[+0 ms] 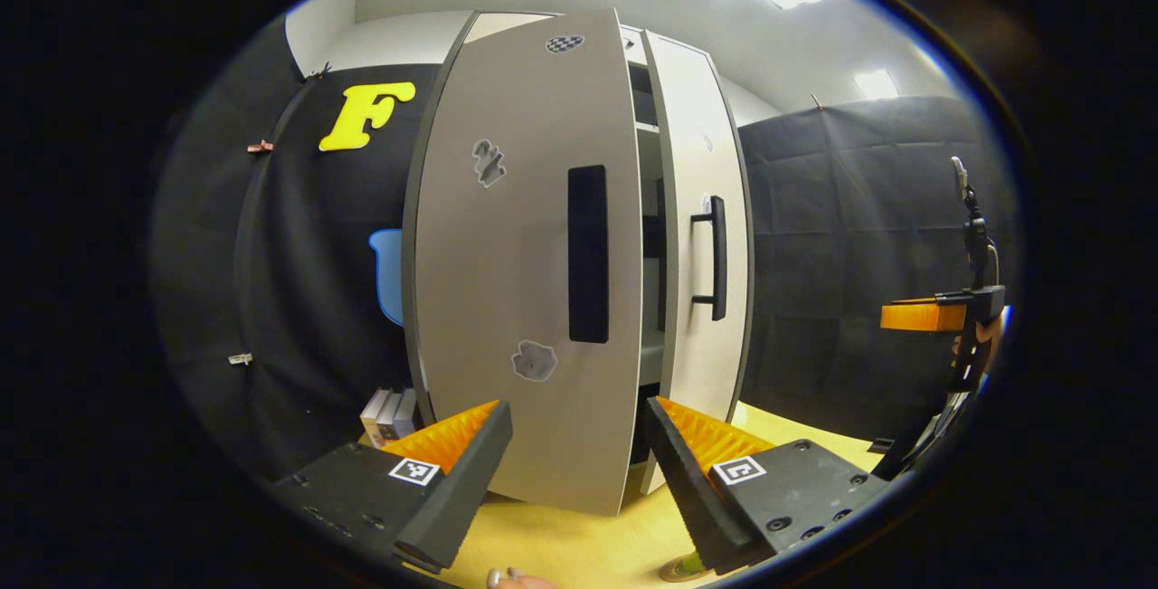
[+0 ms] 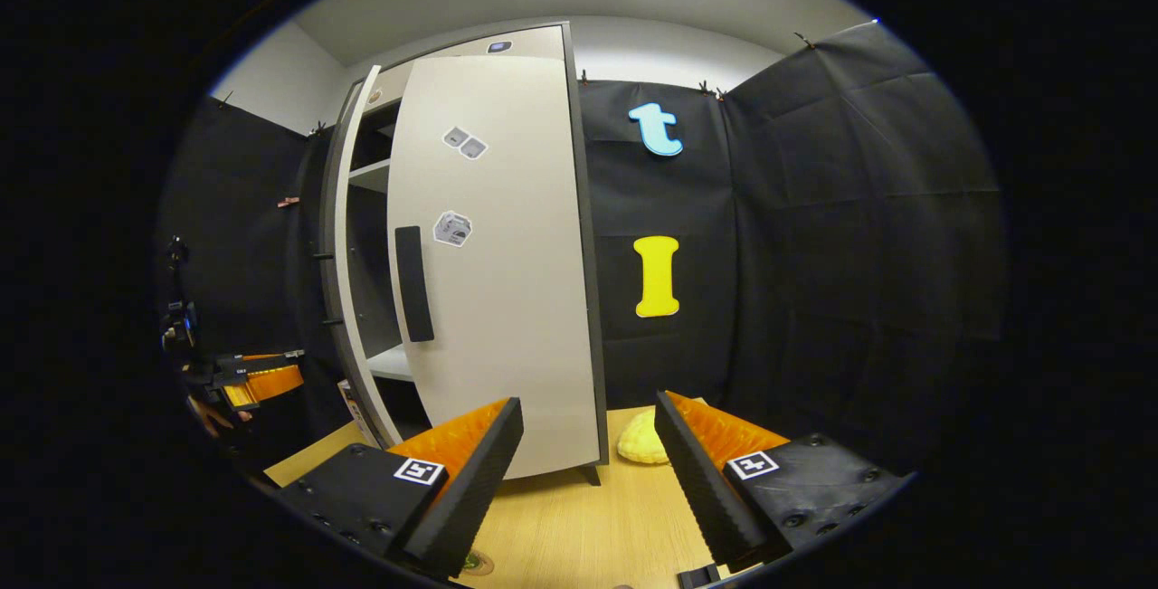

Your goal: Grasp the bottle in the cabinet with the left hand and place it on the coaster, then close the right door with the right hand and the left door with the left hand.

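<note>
Cabinet (image 1: 543, 254) stands on the wooden table (image 2: 561, 526). In the left gripper view the left door (image 1: 507, 281) is nearly shut, a narrow gap left to the right door (image 1: 697, 236) with its black handle (image 1: 715, 256). In the right gripper view the right door (image 2: 493, 272) looks closed, shelves (image 2: 371, 175) visible past the left door's edge. Left gripper (image 1: 577, 453): fingers wide apart, holding nothing, facing the left door. Right gripper (image 2: 588, 453): wide too, empty. Small yellow item (image 2: 644, 437) on the table beside the cabinet. Can't make out the bottle; a round edge (image 1: 680, 568) at the frame bottom may be the coaster, can't tell.
</note>
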`<state>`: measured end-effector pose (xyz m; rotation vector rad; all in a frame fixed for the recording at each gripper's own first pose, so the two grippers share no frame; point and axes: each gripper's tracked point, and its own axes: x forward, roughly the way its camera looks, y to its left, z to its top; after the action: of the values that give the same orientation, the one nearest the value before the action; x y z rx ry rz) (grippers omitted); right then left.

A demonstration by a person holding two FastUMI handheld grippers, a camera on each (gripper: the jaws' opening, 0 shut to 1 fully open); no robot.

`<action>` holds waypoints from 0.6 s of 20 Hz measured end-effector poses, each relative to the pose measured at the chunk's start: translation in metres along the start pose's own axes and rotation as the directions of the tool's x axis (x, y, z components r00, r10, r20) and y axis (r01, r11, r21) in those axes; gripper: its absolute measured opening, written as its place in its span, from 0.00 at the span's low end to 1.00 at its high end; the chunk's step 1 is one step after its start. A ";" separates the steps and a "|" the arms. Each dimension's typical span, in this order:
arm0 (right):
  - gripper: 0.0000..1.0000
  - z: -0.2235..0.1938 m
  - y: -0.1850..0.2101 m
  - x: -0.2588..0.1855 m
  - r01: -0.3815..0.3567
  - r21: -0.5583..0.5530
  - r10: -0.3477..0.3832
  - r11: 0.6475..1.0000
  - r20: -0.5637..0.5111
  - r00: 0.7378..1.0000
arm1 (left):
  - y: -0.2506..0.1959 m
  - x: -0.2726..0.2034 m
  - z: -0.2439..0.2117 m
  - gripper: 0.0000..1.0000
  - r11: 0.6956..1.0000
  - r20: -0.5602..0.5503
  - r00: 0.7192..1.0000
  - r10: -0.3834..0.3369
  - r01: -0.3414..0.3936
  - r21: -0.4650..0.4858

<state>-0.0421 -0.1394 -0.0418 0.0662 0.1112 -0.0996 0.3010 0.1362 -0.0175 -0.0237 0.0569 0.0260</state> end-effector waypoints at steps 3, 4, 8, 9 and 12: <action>0.98 -0.001 0.012 0.006 -0.035 -0.005 0.035 0.999 -0.002 0.999 | -0.004 -0.012 0.003 0.94 0.999 0.001 1.000 0.026 -0.026 0.032; 0.98 0.001 0.015 0.009 -0.041 -0.005 0.041 0.999 0.000 0.999 | -0.003 -0.015 0.003 0.93 0.999 0.000 0.999 0.036 -0.036 0.028; 0.98 0.009 0.030 0.015 -0.057 0.005 0.057 0.998 0.024 0.998 | 0.001 -0.026 0.004 0.93 0.997 -0.005 0.997 0.074 -0.074 -0.012; 0.98 0.011 0.033 0.016 -0.062 0.006 0.062 0.998 0.030 0.998 | 0.003 -0.027 0.004 0.93 0.996 -0.004 0.996 0.086 -0.086 -0.017; 0.98 0.009 0.043 0.019 -0.079 0.013 0.078 0.997 0.025 0.997 | 0.005 -0.034 0.008 0.94 0.993 0.004 0.994 0.114 -0.113 -0.028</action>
<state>-0.0182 -0.0993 -0.0323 0.0830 0.0833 -0.0228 0.2678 0.1406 -0.0076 -0.0482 0.0526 0.1406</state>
